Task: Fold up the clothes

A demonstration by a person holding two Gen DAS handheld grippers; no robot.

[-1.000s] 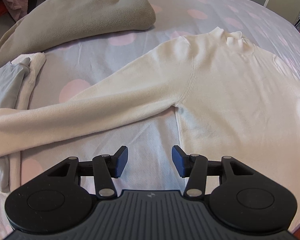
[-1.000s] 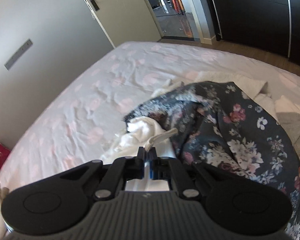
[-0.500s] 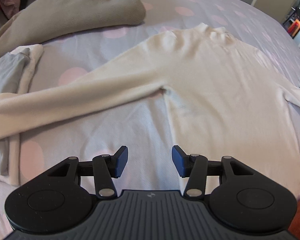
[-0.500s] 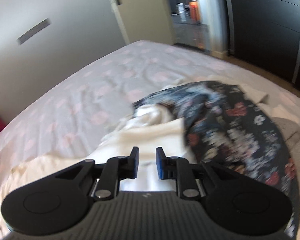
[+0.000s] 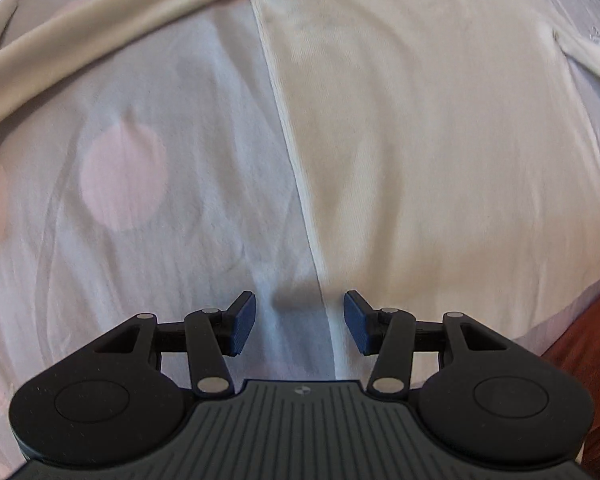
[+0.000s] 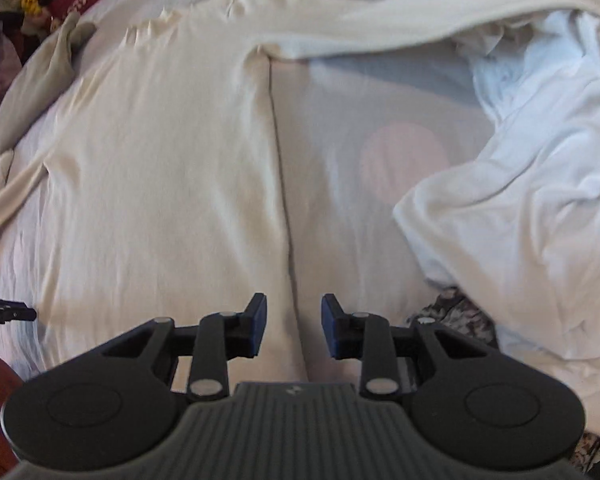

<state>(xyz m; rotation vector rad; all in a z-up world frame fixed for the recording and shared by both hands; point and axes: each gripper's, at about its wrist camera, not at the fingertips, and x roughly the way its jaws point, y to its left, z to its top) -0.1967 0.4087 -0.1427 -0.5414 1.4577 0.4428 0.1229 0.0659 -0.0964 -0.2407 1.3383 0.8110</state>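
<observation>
Bedding forms the work surface: a pale sheet (image 5: 148, 216) with pink dots, running to the near edge of the bed, where reddish floor shows past the corner.

Step in hand, as judged: take the sweater's two bottom corners. The left gripper (image 5: 299, 322) hovers with fingers apart over the left side seam near the hem; the right gripper (image 6: 293, 326) hovers likewise, fingers apart, over the right side seam. Neither holds cloth.

Procedure: lower each gripper until one finger slides under the seam edge. Pinch both fabric layers, not the sheet. Lift both corners together to keep the hem straight.

The cream sweater (image 6: 160, 152) lies flat, face up, hem toward the near edge, sleeves spread outward. The knit looks soft and limp. A white garment (image 6: 540, 184) lies crumpled just beside its right side.
</observation>
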